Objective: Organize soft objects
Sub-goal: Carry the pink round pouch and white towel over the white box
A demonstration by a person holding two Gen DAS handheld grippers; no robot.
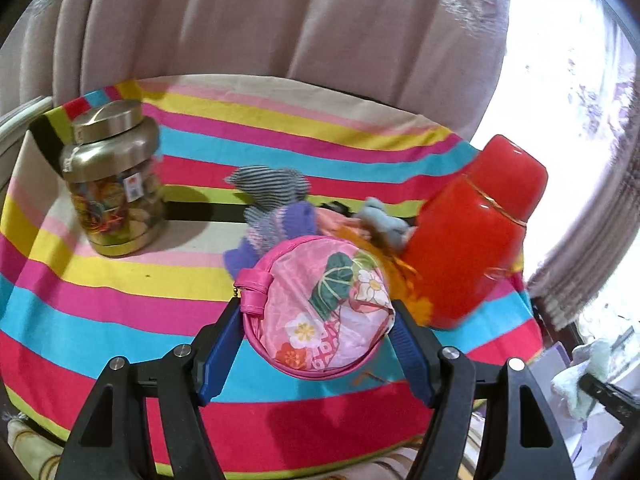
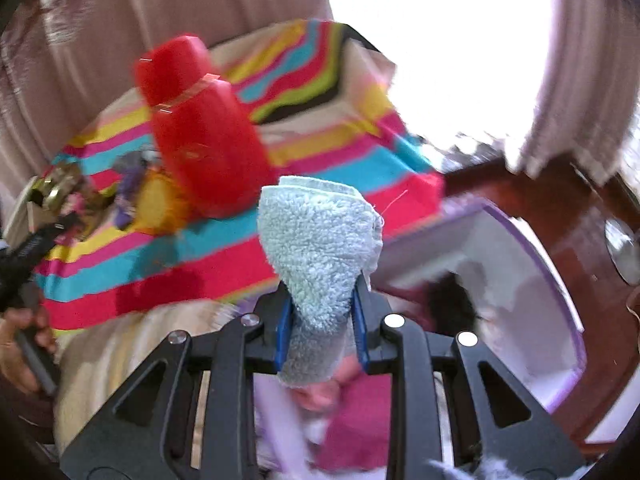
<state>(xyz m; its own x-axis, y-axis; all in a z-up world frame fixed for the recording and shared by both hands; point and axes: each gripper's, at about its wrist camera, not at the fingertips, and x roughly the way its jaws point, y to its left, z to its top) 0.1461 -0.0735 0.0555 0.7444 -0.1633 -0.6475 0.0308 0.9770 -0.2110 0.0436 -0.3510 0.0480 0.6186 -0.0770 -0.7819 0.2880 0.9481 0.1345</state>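
Observation:
My left gripper (image 1: 318, 312) is shut on a round pink floral pouch (image 1: 320, 308), held above the striped cloth (image 1: 120, 280). Its blue pads press the pouch's two sides. Behind the pouch lie a grey striped sock (image 1: 268, 188), a purple knit piece (image 1: 280, 228) and a small grey plush (image 1: 384, 220). My right gripper (image 2: 322, 300) is shut on a pale green fluffy towel (image 2: 320, 236), which sticks up between the fingers. That towel (image 1: 576, 380) and the right gripper also show at the lower right edge of the left wrist view.
A red flask (image 1: 476, 236) stands right of the pile, and a metal jar (image 1: 116, 184) at the left. A white box with a purple rim (image 2: 520, 264) sits right of the striped table, beside dark wooden furniture (image 2: 580, 200). Curtains hang behind. A hand (image 2: 20, 344) holds the other gripper's handle.

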